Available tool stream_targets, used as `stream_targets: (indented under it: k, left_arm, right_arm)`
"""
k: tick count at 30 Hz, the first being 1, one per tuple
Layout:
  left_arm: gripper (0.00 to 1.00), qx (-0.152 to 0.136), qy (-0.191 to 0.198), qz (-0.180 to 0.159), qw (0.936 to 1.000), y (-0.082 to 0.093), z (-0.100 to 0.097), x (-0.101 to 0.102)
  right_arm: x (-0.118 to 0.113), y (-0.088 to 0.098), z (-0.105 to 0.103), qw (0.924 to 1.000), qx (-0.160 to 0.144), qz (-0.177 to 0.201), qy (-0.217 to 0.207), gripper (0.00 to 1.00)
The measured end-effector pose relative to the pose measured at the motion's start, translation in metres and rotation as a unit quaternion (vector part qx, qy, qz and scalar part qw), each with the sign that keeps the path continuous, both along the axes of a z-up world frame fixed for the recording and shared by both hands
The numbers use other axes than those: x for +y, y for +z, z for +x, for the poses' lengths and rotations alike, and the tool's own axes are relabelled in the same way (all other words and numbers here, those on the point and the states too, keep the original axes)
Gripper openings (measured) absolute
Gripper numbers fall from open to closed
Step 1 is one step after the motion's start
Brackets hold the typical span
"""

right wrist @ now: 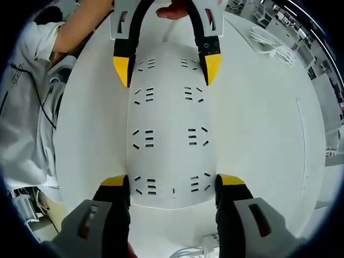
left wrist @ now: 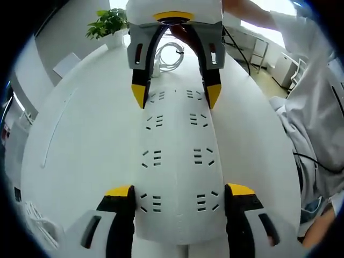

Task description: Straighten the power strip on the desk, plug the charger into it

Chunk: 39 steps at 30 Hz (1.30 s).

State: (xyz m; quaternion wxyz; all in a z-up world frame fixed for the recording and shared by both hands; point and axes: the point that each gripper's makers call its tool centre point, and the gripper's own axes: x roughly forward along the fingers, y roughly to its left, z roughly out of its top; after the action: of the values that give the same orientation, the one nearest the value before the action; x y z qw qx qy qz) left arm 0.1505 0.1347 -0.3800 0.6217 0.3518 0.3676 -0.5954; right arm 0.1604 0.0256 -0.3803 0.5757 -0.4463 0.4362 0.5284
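No brand or writing is being shown on the power strip, which is lying flat along the white surface. It is being pinched at one end by the left gripper and at the other by the right gripper, jaws pressed on its long sides. Open room is being left on both flanks. A coiled white cable, a potted plant and a person's sleeve are being seen nearby.

Bright, even daylight from windows washes the white desk, shadows soft, fisheye bending blurred edges.
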Motion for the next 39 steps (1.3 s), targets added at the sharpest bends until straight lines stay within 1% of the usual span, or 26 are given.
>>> stream_targets:
  k: [13, 29, 39]
  left_arm:
    - [0.69, 0.001, -0.010, -0.004, 0.9999, -0.001, -0.003, -0.002]
    - [0.69, 0.001, -0.013, -0.009, 0.9999, -0.001, -0.003, -0.003]
    - [0.69, -0.003, -0.012, -0.030, 0.9995, 0.000, -0.003, -0.003]
  right_arm:
    - [-0.001, -0.001, -0.008, 0.9997, -0.001, 0.003, -0.024, 0.64]
    - [-0.001, -0.001, -0.011, 0.9996, -0.002, 0.007, -0.028, 0.64]
    - [0.000, 0.000, -0.010, 0.9994, -0.003, 0.020, -0.027, 0.64]
